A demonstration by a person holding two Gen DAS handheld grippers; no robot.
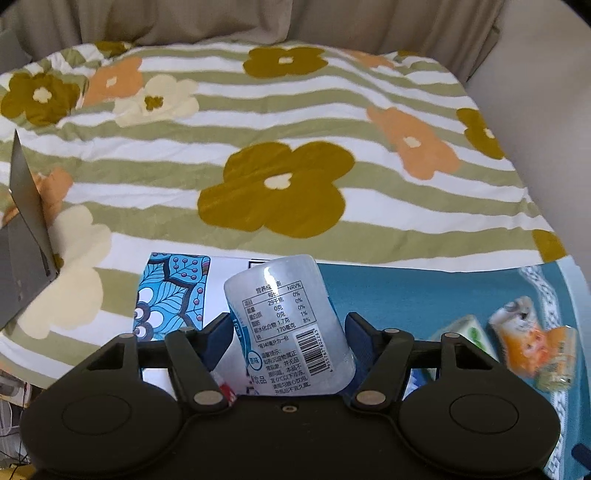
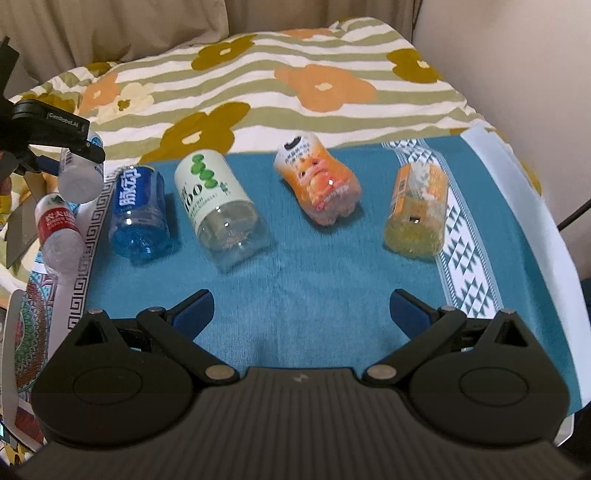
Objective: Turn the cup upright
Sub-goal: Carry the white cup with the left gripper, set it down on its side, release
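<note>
My left gripper (image 1: 286, 325) is shut on a clear plastic cup with a white printed label (image 1: 291, 325), held tilted above the mat's left end. In the right wrist view this cup (image 2: 79, 177) hangs in the left gripper (image 2: 74, 147) at far left. My right gripper (image 2: 301, 306) is open and empty over the blue mat (image 2: 295, 295). Several cut-bottle cups lie on their sides on the mat: a blue one (image 2: 138, 212), a white-and-green one (image 2: 219, 206), an orange one (image 2: 319, 184) and a yellow-orange one (image 2: 417, 206). A red-labelled one (image 2: 57, 232) lies at the mat's left edge.
The mat lies on a bed with a flower-striped cover (image 1: 277, 147). A grey laptop (image 1: 22, 251) stands at the left. A patterned blue paper (image 1: 170, 295) lies under the held cup. Beige curtains (image 2: 110, 26) and a wall (image 2: 517, 74) bound the bed.
</note>
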